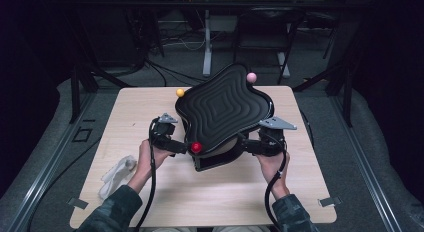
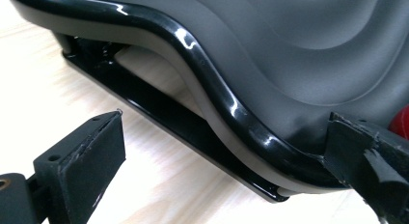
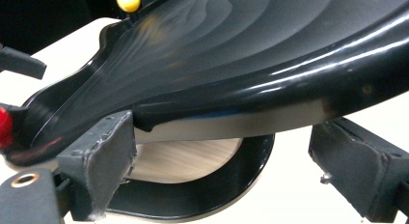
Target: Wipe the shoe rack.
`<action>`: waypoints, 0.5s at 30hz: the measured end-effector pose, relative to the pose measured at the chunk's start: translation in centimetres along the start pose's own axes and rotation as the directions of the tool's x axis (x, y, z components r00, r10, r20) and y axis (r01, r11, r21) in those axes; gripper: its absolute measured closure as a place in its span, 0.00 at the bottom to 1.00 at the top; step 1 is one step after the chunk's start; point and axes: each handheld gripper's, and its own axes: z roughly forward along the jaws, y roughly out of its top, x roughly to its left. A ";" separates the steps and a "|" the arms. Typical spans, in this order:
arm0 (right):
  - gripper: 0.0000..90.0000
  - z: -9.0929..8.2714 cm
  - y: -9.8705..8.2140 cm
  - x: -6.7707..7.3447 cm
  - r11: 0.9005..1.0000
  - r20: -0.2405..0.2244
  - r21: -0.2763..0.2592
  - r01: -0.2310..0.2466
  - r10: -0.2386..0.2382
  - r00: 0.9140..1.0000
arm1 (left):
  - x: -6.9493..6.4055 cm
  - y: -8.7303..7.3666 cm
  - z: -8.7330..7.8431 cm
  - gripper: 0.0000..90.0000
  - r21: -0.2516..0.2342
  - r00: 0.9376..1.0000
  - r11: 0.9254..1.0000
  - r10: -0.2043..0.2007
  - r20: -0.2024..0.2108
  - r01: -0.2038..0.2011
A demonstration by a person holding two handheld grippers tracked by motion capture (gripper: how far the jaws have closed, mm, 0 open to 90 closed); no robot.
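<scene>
We find a black wavy-edged tray [image 1: 225, 109] with a ribbed grey top at the centre of the high view, tilted on a black base [image 1: 215, 162] that stands on the light wooden worktop [image 1: 150, 107]. Three balls sit at its rim: a yellow ball [image 1: 180, 92] at the upper left, a pink ball [image 1: 251, 77] at the upper right, and a red ball [image 1: 196, 147] at the near edge, lower centre.

The left gripper [image 1: 175, 144] lies just left of the red ball, at the tray's near-left edge. In the left gripper view its jaws stand wide apart: one pad at the lower left over bare worktop, the other at the lower right against the glossy rim of the tray [image 2: 226, 103]. We cannot tell whether that pad presses on the rim.

The right gripper [image 1: 252, 144] sits at the tray's near-right edge. In the right gripper view its jaws stand wide, with the tray's edge [image 3: 270, 84] and the curved base [image 3: 202, 195] between them; the left pad is just under the rim, the right pad stands clear of it.

A crumpled white cloth [image 1: 116, 176] lies on the worktop at the lower left, well apart from the tray.
</scene>
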 end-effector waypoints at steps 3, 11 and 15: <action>0.10 0.1 0.1 -0.3 1.000 0.007 0.000 -0.007 0.007 1.000 | -0.7 0.1 0.3 0.02 -0.003 1.000 1.000 -0.004 -0.008 0.004; 0.10 -0.6 -0.4 -0.7 1.000 0.007 0.030 -0.007 0.007 1.000 | -3.5 -0.1 1.2 0.02 -0.013 0.999 1.000 0.000 -0.035 0.000; 0.08 -1.6 -0.8 0.3 0.999 -0.020 0.040 0.007 -0.006 1.000 | -3.7 -0.1 0.8 0.01 -0.025 0.999 1.000 -0.006 -0.032 0.005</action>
